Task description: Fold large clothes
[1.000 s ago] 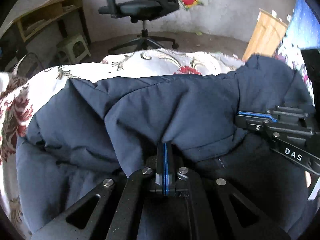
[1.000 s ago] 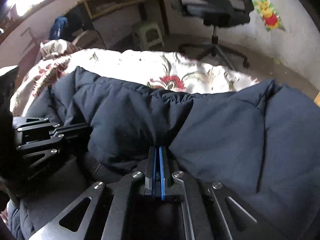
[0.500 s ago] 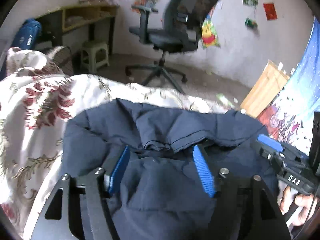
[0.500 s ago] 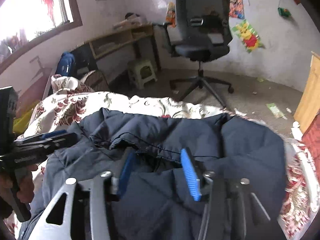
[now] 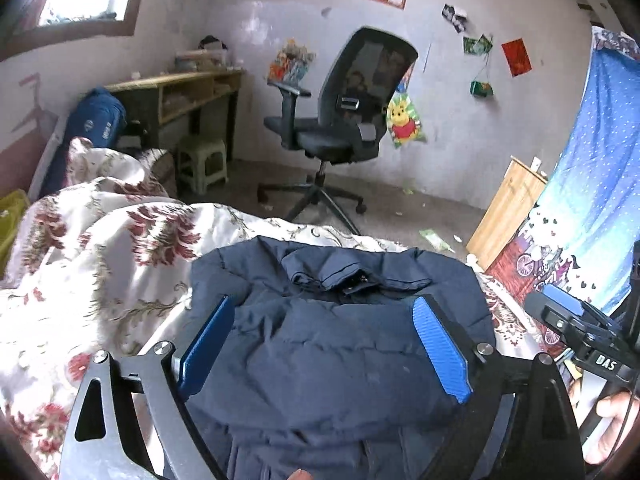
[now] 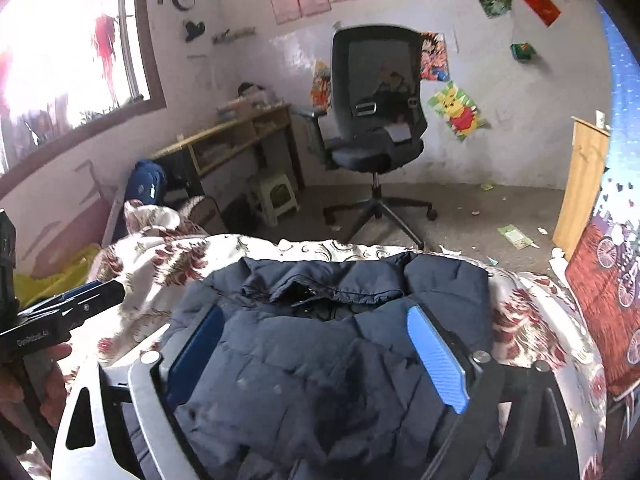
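- Both tongs are released: my left tongs (image 5: 324, 340) and my right tongs (image 6: 320, 352) are spreading their blue pads wider, and neither holds anything. The cloth seen between each pair lies below them and no pad presses on it.
- My task's thing, a navy padded jacket (image 5: 340, 360), lies on the bed in a thick bundle, its near part doubled over toward the collar (image 5: 324, 272) at the far edge.
- I judge it bulky but light: quilted filling, soft all through, no stiff part to lever against. It will spring back and puff up after each fold, so a fold likely needs pressing flat.
- Its shell looks smooth and slightly slick, so a shallow pinch may slide off. I would bite deep on a seam, hem or outer corner, where the layers are firmer.
- For the next fold I would take the two side edges of the bundle, one in each tongs, and keep the pull even so the padding does not bunch.
- Under it is the floral bedspread (image 5: 120, 248), loose and rumpled. It could be caught in a low grab.
- Beyond the bed stand an office chair (image 5: 340, 120), a small stool (image 5: 202, 164) and a wooden desk (image 5: 180, 92) by the wall, well apart from the jacket.
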Action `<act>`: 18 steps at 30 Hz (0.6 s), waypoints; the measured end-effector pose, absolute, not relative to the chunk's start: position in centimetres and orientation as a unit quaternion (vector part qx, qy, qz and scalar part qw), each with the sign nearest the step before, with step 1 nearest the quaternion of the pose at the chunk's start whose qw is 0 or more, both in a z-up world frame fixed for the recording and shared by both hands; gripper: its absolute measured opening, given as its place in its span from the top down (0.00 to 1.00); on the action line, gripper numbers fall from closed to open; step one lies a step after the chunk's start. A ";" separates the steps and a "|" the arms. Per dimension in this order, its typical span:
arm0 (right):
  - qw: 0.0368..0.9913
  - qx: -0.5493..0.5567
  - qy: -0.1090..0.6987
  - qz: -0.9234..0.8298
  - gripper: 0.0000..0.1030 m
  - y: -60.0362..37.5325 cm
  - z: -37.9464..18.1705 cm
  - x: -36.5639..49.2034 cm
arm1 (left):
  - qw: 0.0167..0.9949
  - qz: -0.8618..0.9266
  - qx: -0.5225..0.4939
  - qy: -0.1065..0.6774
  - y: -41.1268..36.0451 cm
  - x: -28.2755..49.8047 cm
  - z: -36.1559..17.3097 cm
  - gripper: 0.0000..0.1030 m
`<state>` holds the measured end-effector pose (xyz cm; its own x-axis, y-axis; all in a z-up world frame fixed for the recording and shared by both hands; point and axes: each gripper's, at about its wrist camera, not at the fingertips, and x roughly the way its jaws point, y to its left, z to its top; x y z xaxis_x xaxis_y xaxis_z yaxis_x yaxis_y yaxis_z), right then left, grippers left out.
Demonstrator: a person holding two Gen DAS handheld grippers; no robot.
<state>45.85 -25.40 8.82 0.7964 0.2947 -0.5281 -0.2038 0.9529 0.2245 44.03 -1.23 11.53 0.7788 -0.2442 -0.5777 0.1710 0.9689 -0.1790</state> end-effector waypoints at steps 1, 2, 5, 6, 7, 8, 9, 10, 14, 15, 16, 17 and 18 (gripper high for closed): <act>0.946 0.078 0.285 0.130 0.04 -25.5 9.4 44.7 | 0.945 -0.108 -0.053 0.306 -1.2 42.8 12.3 0.13; 0.948 0.078 0.280 0.128 0.02 -25.5 10.0 43.7 | 0.948 -0.104 -0.045 0.298 -1.2 41.8 13.0 0.11; 0.953 0.078 0.263 0.126 0.00 -25.6 11.5 40.4 | 0.955 -0.099 -0.024 0.280 -1.0 38.8 14.5 0.06; 0.955 0.076 0.258 0.125 0.00 -25.5 11.9 39.5 | 0.956 -0.100 -0.019 0.276 -0.7 38.2 14.6 0.05; 0.957 0.072 0.253 0.123 0.00 -25.4 12.4 38.5 | 0.957 -0.101 -0.011 0.272 -0.8 37.1 15.0 0.02; 0.959 0.069 0.245 0.122 0.00 -25.2 12.9 37.5 | 0.957 -0.102 -0.004 0.271 -0.8 36.4 15.1 0.01; 0.961 0.066 0.239 0.121 0.00 -25.1 13.3 36.5 | 0.958 -0.103 0.003 0.268 -0.9 35.4 15.2 0.01; 0.963 0.064 0.232 0.121 0.00 -24.9 13.6 35.6 | 0.958 -0.105 0.006 0.266 -0.8 34.7 15.0 0.01; 0.967 0.058 0.214 0.123 0.00 -24.0 13.7 32.1 | 0.959 -0.103 0.006 0.265 -0.4 31.9 14.3 0.01; 0.967 0.058 0.213 0.125 0.00 -24.0 13.6 31.5 | 0.958 -0.103 0.004 0.268 -0.3 31.5 13.9 0.01; 0.968 0.059 0.210 0.126 0.00 -23.8 13.4 30.6 | 0.956 -0.102 0.003 0.274 -0.4 30.8 13.6 0.01; 0.968 0.059 0.210 0.126 0.00 -23.7 13.1 30.1 | 0.955 -0.103 0.003 0.278 -0.4 30.3 13.2 0.01; 0.968 0.059 0.210 0.126 0.00 -23.7 12.9 29.5 | 0.955 -0.103 0.004 0.279 -0.4 29.8 12.8 0.01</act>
<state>29.48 -23.67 12.89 0.8800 0.2692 -0.3912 -0.2200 0.9612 0.1666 29.83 -0.38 12.79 0.8224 -0.1949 -0.5345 0.1997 0.9786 -0.0495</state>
